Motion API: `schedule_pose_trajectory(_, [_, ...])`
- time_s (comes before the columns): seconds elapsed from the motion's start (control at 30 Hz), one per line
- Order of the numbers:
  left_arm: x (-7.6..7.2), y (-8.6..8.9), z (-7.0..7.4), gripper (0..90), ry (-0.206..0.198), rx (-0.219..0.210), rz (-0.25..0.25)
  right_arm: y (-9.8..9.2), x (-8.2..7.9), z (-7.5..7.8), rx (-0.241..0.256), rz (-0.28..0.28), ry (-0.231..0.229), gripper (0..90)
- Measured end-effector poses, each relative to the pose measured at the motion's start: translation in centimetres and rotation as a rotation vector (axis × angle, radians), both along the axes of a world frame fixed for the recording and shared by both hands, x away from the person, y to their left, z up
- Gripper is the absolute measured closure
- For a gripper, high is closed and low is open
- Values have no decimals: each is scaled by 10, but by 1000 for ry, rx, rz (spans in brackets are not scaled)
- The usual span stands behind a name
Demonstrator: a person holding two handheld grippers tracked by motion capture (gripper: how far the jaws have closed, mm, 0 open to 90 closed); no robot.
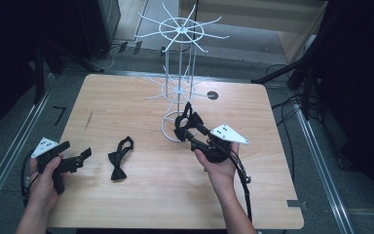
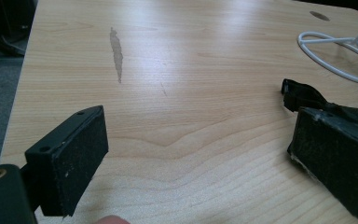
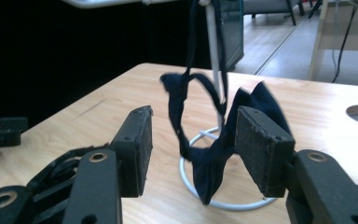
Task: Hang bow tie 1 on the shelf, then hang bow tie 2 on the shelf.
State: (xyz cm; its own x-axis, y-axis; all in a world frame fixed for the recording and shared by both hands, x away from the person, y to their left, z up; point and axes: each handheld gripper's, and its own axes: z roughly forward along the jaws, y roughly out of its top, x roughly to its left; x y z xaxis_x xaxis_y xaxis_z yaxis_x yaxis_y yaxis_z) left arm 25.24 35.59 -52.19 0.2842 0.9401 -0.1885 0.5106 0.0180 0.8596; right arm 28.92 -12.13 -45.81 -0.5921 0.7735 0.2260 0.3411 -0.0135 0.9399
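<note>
**One bow tie hanging on the rack, one waiting on the table**

From above, your right gripper [image 1: 191,127] sits just in front of the white wire rack [image 1: 179,73], close to the black bow tie [image 1: 187,121] that hangs down low by the rack's ring base. You are near it because the tie dangles from the rack rather than from your grip, and this looks like the point of letting go. Your left gripper [image 1: 80,157] rests at the table's [image 1: 141,204] near-left corner, out of the way, with a second bow tie [image 1: 119,160] flat on the wood just beside it, handy for the next pick.

In the left gripper view, your jaws stand wide apart with bare table between them; the second bow tie [image 2: 307,95] lies past the right jaw, untouched.

In the right gripper view, your jaws are open and hold nothing. The hanging bow tie [image 3: 209,154] droops between and beyond them, its strap looped up along the rack's post [image 3: 213,56], so its weight seems carried by the rack.
</note>
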Motion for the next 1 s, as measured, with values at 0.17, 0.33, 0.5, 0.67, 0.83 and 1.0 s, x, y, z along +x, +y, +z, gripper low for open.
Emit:
schedule_pose_trajectory(0.17, [0,0,0,42,3,-3,0,5,-5,-4,-2,16,5,471])
schedule_pose_trajectory(0.33, [0,0,0,42,0,-1,-3,11,-8,-7,-7,30,20,472])
schedule_pose_trajectory(0.5, [1,0,0,42,2,-5,-3,15,-9,-8,-10,38,26,474])
schedule_pose_trajectory(0.67, [1,-1,0,42,3,-1,-5,22,-10,-11,-19,61,32,497])
schedule_pose_trajectory(0.83, [1,-1,0,42,1,-3,-5,35,-13,-13,-42,96,31,513])
schedule_pose_trajectory(1.0, [1,-1,0,42,0,-2,-5,49,-15,-13,-54,127,33,517])
